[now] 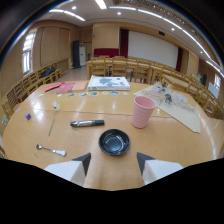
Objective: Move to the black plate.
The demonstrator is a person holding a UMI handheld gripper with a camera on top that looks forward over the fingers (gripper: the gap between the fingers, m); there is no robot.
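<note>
Looking along the gripper [114, 161] in the gripper view, the only view on record: its two fingers stand wide apart with nothing between them, and the black plate [114, 142] sits on the wooden table [30, 135] just ahead of the fingertips, roughly centred on the gap. It looks more like a shallow dish with a glossy inside. Beyond it to the right stands a pink cup [142, 111], upright, near the plate but not touching. A black marker [87, 123] lies just beyond the plate to the left, and a spoon [50, 149] lies well off to the left. Farther back are papers, a flat box and a crumpled sheet; rows of chairs line the room. Risks as judged from here: the approach is short, so an overshoot would drive the fingertips into the plate rim and push it toward the cup, which looks light and could tip. A drift to the left could catch the marker and roll it. Coming in too low could scrape the fingers on the table.
</note>
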